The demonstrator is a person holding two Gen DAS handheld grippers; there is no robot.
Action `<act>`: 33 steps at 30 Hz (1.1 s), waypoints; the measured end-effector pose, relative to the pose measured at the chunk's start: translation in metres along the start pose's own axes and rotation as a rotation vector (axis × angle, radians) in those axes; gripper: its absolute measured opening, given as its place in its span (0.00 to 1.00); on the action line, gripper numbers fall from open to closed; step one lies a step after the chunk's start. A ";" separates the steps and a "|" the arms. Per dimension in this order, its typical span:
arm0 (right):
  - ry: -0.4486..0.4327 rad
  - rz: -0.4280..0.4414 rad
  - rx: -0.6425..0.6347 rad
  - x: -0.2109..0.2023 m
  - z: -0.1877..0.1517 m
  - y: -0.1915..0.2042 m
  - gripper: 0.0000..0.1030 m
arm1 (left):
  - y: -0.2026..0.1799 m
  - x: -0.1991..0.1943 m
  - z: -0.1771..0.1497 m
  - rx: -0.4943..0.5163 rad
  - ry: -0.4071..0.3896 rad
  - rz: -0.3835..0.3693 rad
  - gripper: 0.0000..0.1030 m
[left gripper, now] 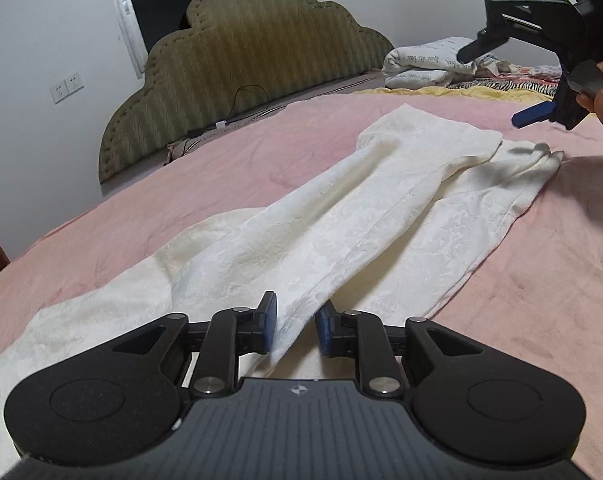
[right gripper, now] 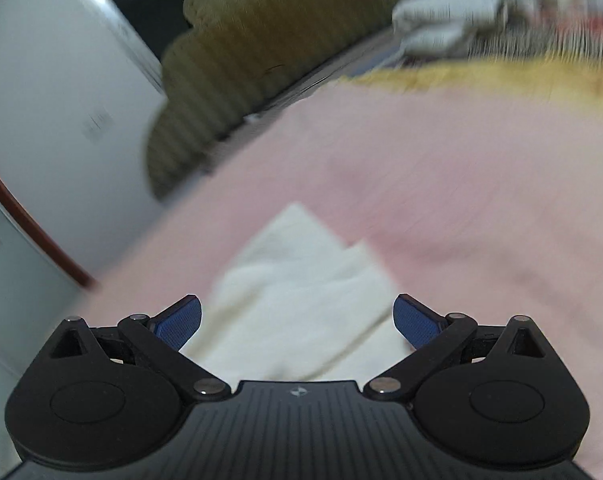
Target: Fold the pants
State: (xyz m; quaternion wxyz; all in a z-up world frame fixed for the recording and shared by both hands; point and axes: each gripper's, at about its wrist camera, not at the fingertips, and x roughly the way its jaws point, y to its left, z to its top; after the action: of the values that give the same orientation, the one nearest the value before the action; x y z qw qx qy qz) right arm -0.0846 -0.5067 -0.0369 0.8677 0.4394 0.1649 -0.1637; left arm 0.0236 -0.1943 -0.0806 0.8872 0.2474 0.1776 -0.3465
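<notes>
Pants laid out long on the bed, the cross fold not yet made.

The cream textured fabric pants (left gripper: 341, 216) run lower left to upper right across the pink bedspread (left gripper: 221, 168). The left gripper (left gripper: 296, 326) stands narrow around a fabric ridge; whether it pinches, I cannot tell. The right gripper (right gripper: 297, 322) gapes wide, empty.

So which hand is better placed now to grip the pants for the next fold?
Left, probably. The left tongs already straddle a raised fold of the white pants. The right tongs are wide open above the far leg ends, holding nothing.
</notes>
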 end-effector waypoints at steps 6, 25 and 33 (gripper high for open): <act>0.056 -0.045 0.013 0.022 -0.011 0.003 0.89 | -0.002 0.000 0.001 0.029 -0.016 0.011 0.34; -0.106 -0.117 0.029 0.025 -0.008 -0.018 0.10 | -0.003 0.001 0.019 -0.022 -0.051 0.001 0.14; -0.105 -0.166 -0.158 -0.029 -0.012 -0.007 0.10 | -0.021 -0.027 0.006 0.082 -0.093 -0.107 0.14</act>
State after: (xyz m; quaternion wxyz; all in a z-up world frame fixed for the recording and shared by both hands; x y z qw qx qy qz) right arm -0.1149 -0.4965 -0.0363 0.8905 0.3453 0.1673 -0.2445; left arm -0.0089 -0.1966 -0.0694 0.8639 0.2574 0.1345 -0.4114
